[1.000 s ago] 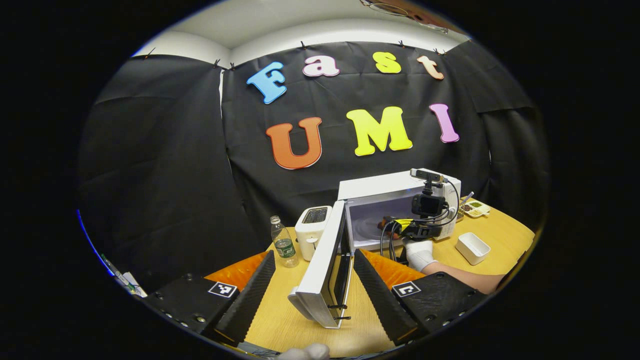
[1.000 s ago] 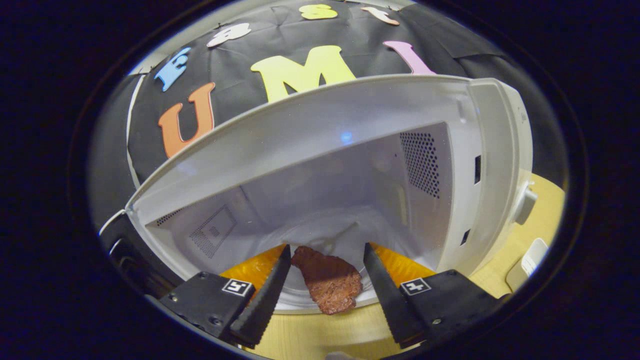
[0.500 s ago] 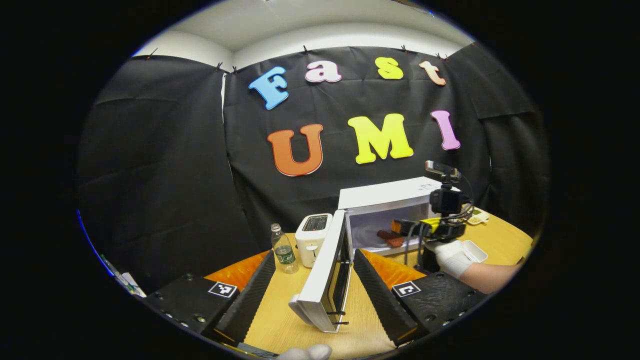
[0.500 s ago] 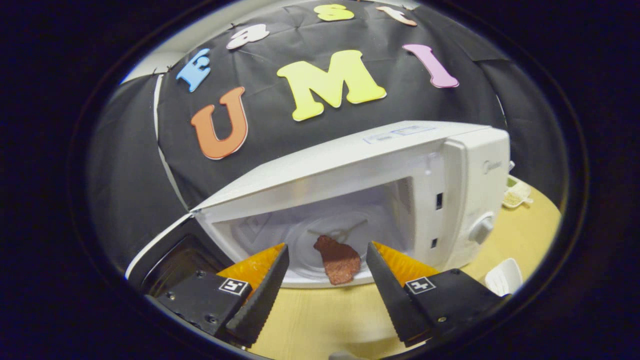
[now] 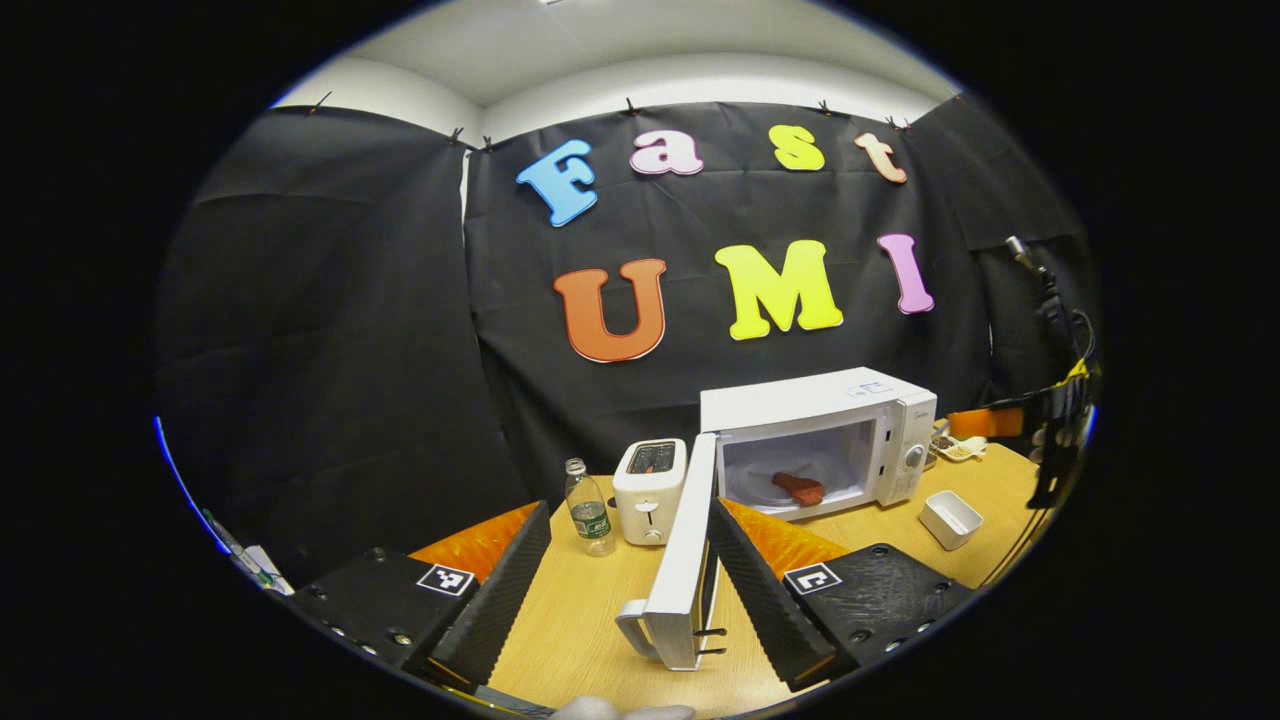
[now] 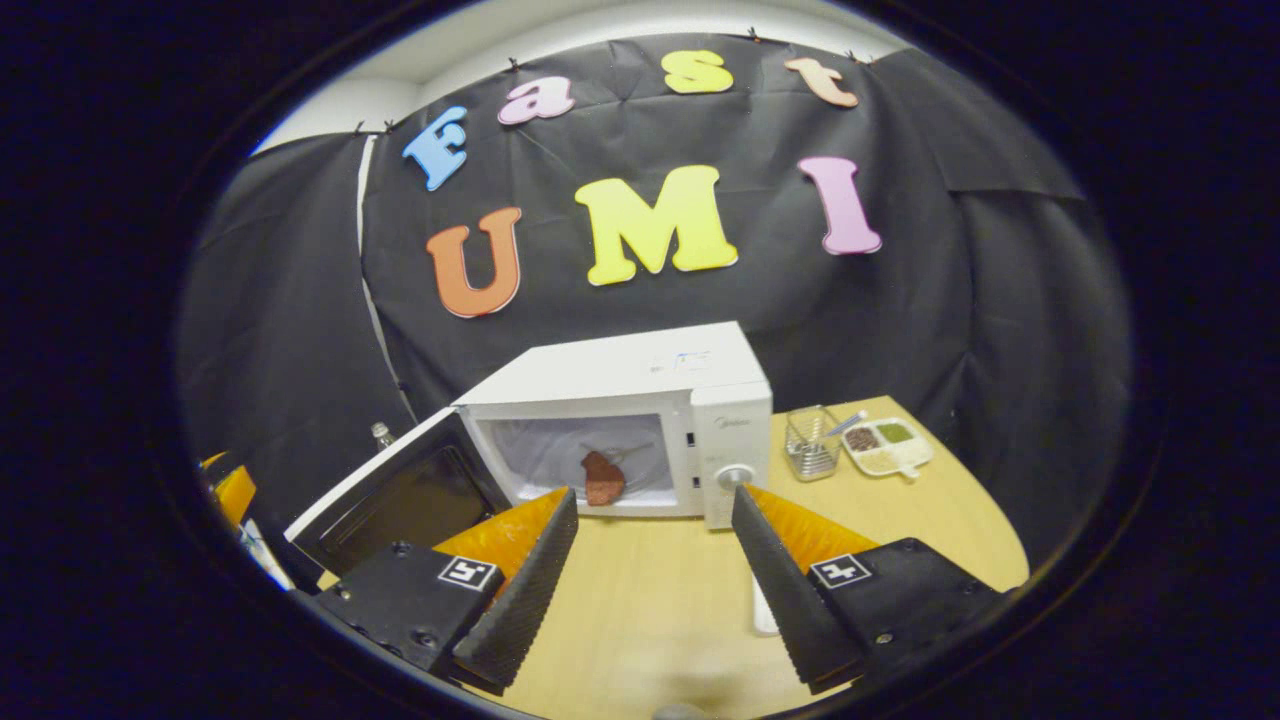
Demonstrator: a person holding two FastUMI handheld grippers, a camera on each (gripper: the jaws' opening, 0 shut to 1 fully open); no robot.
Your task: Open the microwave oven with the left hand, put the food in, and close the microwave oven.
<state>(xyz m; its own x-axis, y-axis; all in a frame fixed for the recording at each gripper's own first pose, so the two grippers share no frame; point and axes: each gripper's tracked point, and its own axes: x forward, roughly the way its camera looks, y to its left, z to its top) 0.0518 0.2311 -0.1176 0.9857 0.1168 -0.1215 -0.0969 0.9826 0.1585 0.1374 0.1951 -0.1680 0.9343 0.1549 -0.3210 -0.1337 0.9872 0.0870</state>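
left gripper view looks from left of the microwave (image 5: 820,440), edge-on along its open door; right gripper view faces the microwave's front from farther back; both share its cavity.

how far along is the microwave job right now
Done: the white microwave oven stands open, and the reddish-brown piece of food lies inside. In hand: nothing; the right gripper is open and empty. Left: the left gripper, open around the white door, must swing it shut.
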